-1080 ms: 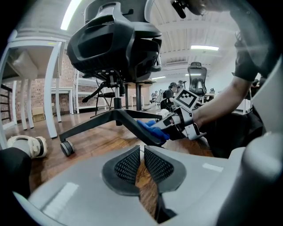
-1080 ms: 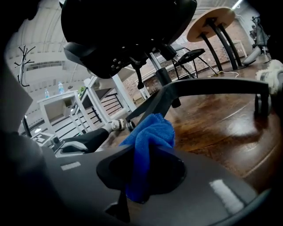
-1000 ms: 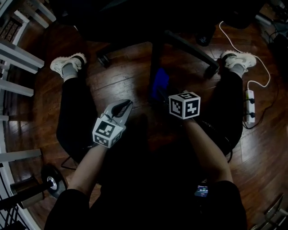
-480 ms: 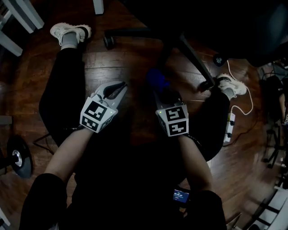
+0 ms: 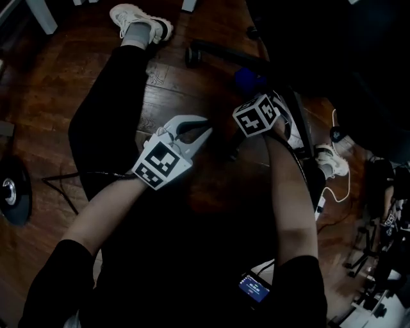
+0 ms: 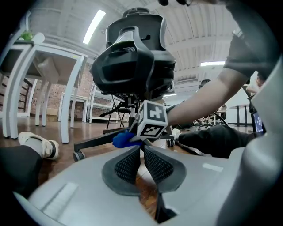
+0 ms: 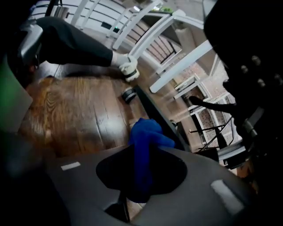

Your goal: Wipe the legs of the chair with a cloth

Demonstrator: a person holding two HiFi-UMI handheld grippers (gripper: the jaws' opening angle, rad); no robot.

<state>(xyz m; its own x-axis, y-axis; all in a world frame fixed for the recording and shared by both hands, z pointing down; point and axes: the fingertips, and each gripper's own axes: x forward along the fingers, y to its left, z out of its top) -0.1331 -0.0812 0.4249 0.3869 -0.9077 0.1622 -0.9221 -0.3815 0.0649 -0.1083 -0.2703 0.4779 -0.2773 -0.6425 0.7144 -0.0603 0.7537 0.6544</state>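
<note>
The black office chair (image 6: 132, 66) stands ahead, one black base leg (image 5: 234, 56) running out to a caster (image 5: 190, 56). My right gripper (image 5: 248, 88) is shut on a blue cloth (image 5: 246, 78). In the right gripper view the cloth (image 7: 146, 134) bunches between the dark jaws of the right gripper (image 7: 142, 154) and sits against the leg (image 7: 154, 115) near its caster (image 7: 128, 95). My left gripper (image 5: 206, 125) hangs to the left over the floor, shut and empty. The left gripper (image 6: 141, 149) faces the cloth (image 6: 123, 139) and the leg (image 6: 97, 142).
The person's black-trousered legs and white shoes (image 5: 138, 18) flank the chair base on the dark wood floor (image 5: 173, 90). A weight plate (image 5: 9, 198) lies at the far left. A white cable and power strip (image 5: 320, 205) run at the right. White table legs (image 6: 66, 106) stand behind.
My right gripper rolled over and carried the blue cloth forward, up to the chair's base leg. The left gripper rose a little, still shut. The head view swung right.
</note>
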